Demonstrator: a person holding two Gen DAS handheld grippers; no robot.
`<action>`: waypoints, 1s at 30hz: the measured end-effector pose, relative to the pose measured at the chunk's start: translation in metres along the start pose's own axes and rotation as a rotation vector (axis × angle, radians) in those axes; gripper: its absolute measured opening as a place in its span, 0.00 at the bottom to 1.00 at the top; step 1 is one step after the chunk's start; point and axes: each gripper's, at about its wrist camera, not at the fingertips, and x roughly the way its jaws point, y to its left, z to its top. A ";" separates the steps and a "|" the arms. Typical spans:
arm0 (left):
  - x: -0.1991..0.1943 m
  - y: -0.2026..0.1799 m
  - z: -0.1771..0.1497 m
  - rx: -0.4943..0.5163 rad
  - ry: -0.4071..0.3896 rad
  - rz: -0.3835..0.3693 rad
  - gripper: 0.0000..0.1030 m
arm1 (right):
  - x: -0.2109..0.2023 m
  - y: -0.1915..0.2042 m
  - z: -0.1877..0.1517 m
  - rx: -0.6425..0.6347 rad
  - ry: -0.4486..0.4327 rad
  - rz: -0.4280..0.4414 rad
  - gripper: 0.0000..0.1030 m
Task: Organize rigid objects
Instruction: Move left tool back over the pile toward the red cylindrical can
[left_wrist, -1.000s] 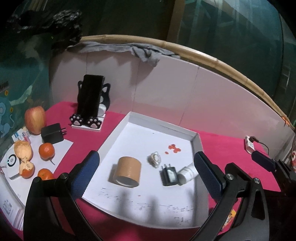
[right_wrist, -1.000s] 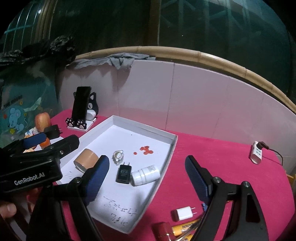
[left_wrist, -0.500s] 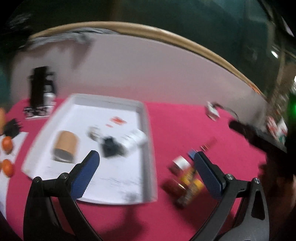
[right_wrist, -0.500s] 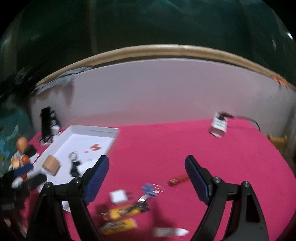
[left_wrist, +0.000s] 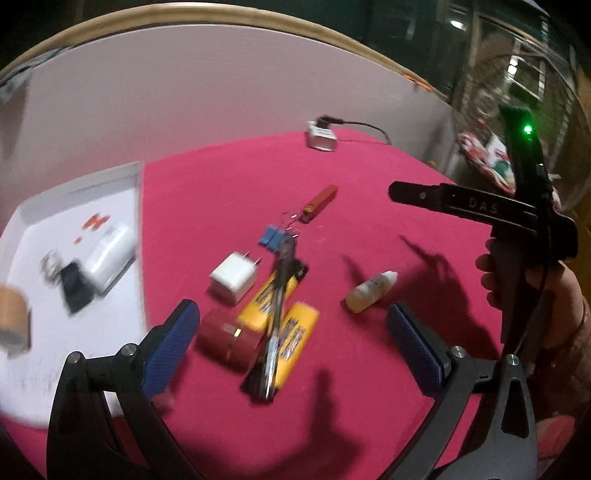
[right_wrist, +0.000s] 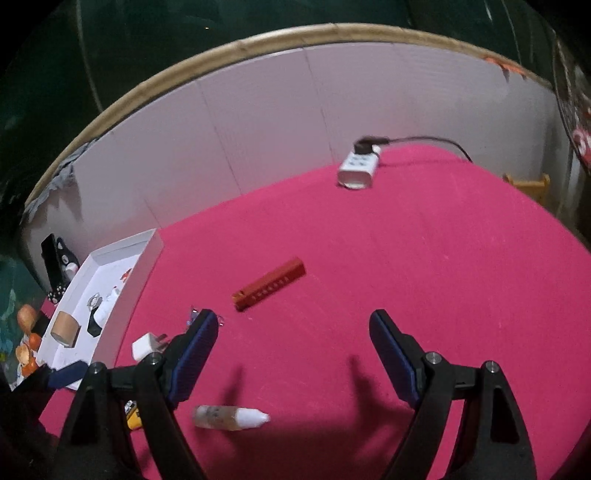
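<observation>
- Left wrist view: the left gripper (left_wrist: 291, 338) hangs with fingers spread apart, empty, above a blurred red cylindrical container (left_wrist: 227, 341), yellow packets (left_wrist: 291, 332) and white plug adapter (left_wrist: 233, 277) on the pink cloth; the white tray (left_wrist: 22, 210) sits left.
- Right wrist view: the right gripper (right_wrist: 293, 356), fingers apart and empty, faces a flat-lying red rectangular bar (right_wrist: 269, 284); a small clear dropper bottle with white cap (right_wrist: 229, 417) lies near.

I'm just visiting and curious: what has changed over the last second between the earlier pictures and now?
Both grippers swung right, away from the white tray toward the loose items on the red cloth. The left gripper now hangs over the white charger and yellow packs; the right gripper is above the dropper bottle. Nothing was grasped or released; both remain open, and the objects look unmoved.
</observation>
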 end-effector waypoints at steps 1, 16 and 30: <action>0.006 0.001 0.004 0.007 0.011 -0.026 0.99 | 0.000 -0.001 0.000 0.004 0.000 0.001 0.82; 0.039 0.009 -0.002 0.011 0.163 -0.055 0.99 | 0.004 -0.021 -0.001 0.060 0.017 0.009 0.82; 0.004 -0.023 -0.026 0.091 0.151 -0.044 0.99 | 0.000 -0.034 -0.007 0.091 0.022 0.005 0.82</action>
